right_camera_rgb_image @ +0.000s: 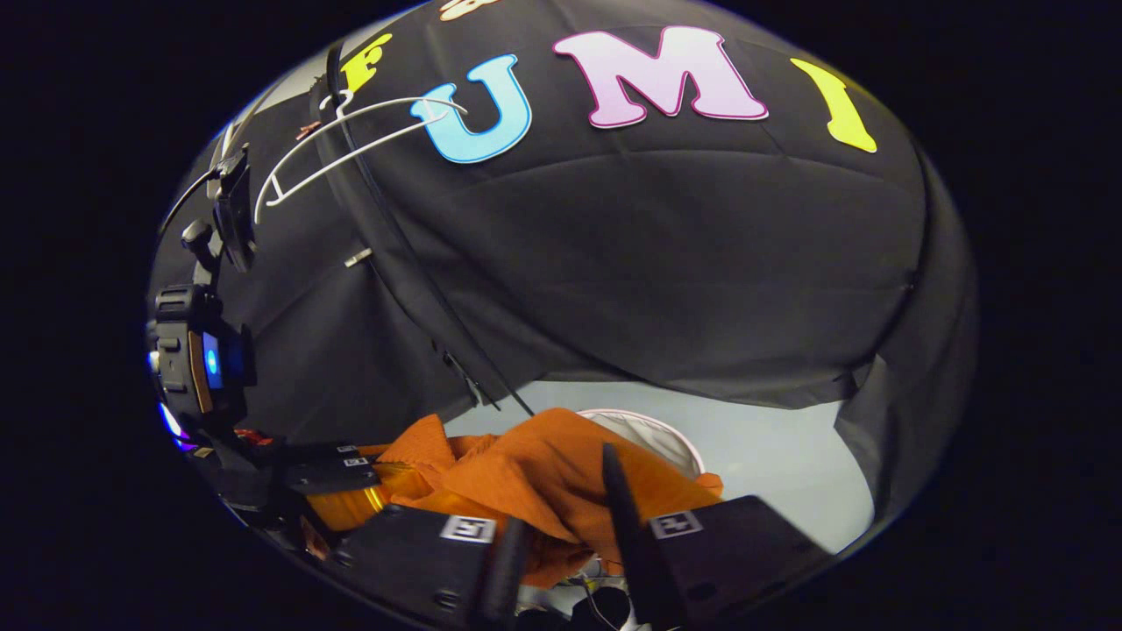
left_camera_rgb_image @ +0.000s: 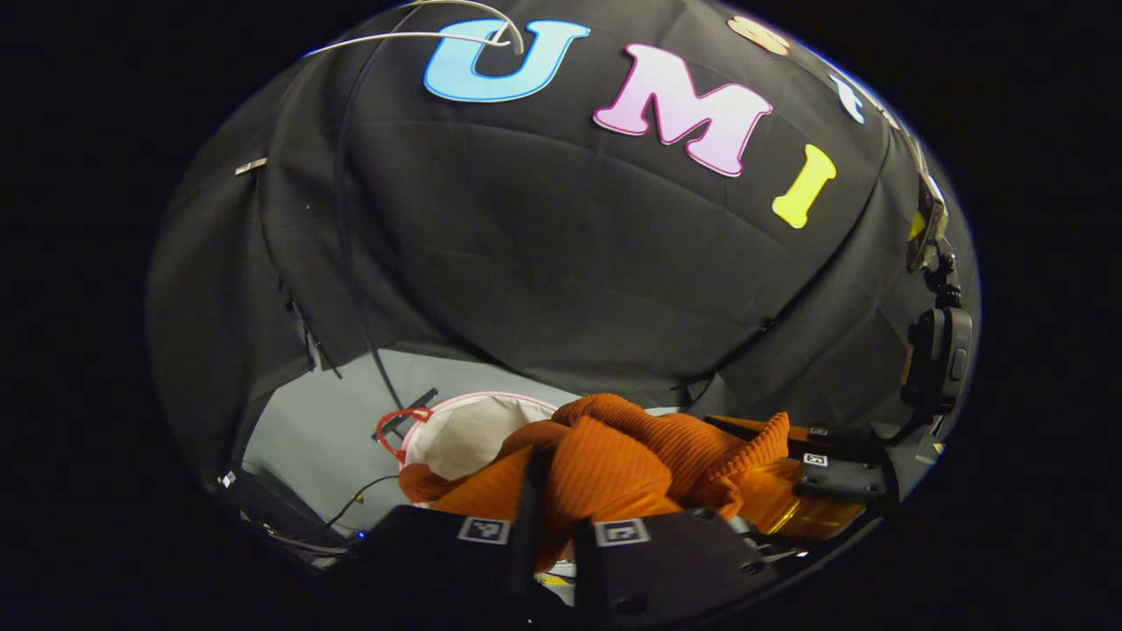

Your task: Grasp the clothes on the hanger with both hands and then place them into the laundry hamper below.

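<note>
1. Left claw: fingers closed on a fold of the orange ribbed garment, cloth bunched between and above them.
2. Right claw in the right gripper view: fingers angled around a fold of the same garment, cloth pinched between them; judged gripping, though contact at the tips partly hidden by fabric.
3. Garment off the white wire hanger, which hangs bare high against the black booth wall. Cloth held as a loose bundle between both claws, above and partly overlapping the mouth of the white laundry hamper with its red handle.
4. Step in hand, judged: lowering the bundle into the hamper.
5. To do well: bring both claws down together over the hamper's opening, keeping grips firm until most of the cloth sits inside the rim.
6. Watch trailing sleeve ends near the rim; any draped outside could pull the garment out on release.
7. Release both claws at once, then lift straight up to avoid snagging ribbed knit.
</note>
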`<state>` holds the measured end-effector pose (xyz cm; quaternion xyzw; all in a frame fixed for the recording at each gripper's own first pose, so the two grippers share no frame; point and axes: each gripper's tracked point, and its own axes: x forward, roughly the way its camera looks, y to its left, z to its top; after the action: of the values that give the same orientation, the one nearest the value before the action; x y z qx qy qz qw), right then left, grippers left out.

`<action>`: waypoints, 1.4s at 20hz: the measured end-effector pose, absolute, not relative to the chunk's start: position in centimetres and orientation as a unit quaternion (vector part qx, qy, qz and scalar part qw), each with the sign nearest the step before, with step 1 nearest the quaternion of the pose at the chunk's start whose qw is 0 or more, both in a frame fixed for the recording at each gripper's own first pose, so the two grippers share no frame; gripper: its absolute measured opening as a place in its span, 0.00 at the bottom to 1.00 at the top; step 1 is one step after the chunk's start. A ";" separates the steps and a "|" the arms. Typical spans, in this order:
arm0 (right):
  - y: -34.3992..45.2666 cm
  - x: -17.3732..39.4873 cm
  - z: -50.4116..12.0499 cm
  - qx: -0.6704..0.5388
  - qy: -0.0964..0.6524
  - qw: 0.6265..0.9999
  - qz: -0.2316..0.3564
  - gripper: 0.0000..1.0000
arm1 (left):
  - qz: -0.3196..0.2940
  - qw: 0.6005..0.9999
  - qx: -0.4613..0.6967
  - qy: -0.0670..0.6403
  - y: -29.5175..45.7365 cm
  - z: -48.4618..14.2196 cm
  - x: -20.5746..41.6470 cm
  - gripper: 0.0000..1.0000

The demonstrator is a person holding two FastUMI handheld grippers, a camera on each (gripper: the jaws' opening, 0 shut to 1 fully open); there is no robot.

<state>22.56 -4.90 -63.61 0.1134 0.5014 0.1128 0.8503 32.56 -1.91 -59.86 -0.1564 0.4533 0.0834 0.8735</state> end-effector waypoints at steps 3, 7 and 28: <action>-6.4 22.1 -64.4 0.112 0.512 0.845 0.102 1.00 | 0.112 0.862 -0.158 0.469 -0.6 -61.7 31.3 0.99; -7.2 23.1 -62.9 0.131 0.495 0.855 0.084 0.99 | 0.122 0.864 -0.175 0.456 0.5 -60.3 31.0 0.96; -3.9 21.5 -45.7 0.131 0.335 0.931 0.069 1.00 | -0.004 0.957 -0.177 0.229 -0.8 -41.2 28.0 0.95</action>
<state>21.48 -3.94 -45.71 0.1313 0.3347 0.0688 0.9306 28.04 -0.82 -41.15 -0.1769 0.2285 -0.0044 0.9573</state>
